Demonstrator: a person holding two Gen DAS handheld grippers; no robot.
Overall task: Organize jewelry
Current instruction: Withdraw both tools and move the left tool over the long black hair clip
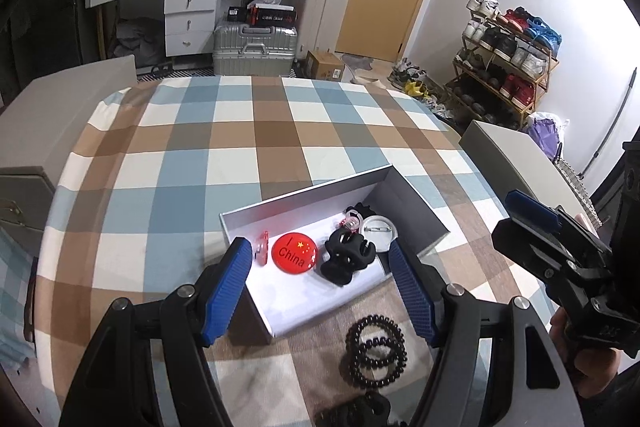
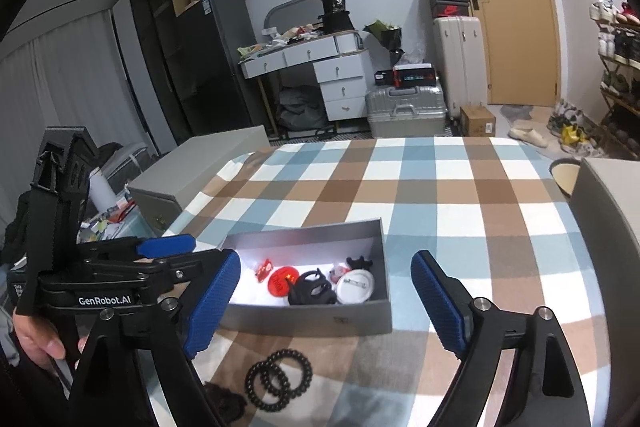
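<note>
A grey box [image 1: 280, 205] with a white inside sits on the checked cloth [image 1: 240, 131]. Inside it lie a red round badge [image 1: 295, 253], a black hair claw [image 1: 347, 261], a white badge lying face down [image 1: 380, 227] and a few small red and pink pieces. Black coiled hair ties [image 1: 376, 347] rest on the cloth in front of the box, and another dark item [image 1: 356, 411] lies nearer still. My left gripper [image 1: 320, 291] hangs open over the box's near edge, holding nothing. Above the box's front wall [image 2: 312, 319], my right gripper [image 2: 326, 303] stands wide open with nothing between its fingers.
Grey boxes flank the bed on the left [image 2: 200, 163] and the right [image 2: 604, 227]. Beyond the far edge stand a silver suitcase [image 1: 254, 47], a white drawer desk [image 1: 188, 19] and a shoe rack [image 1: 504, 67]. A hand [image 2: 36, 339] grips the left tool's handle.
</note>
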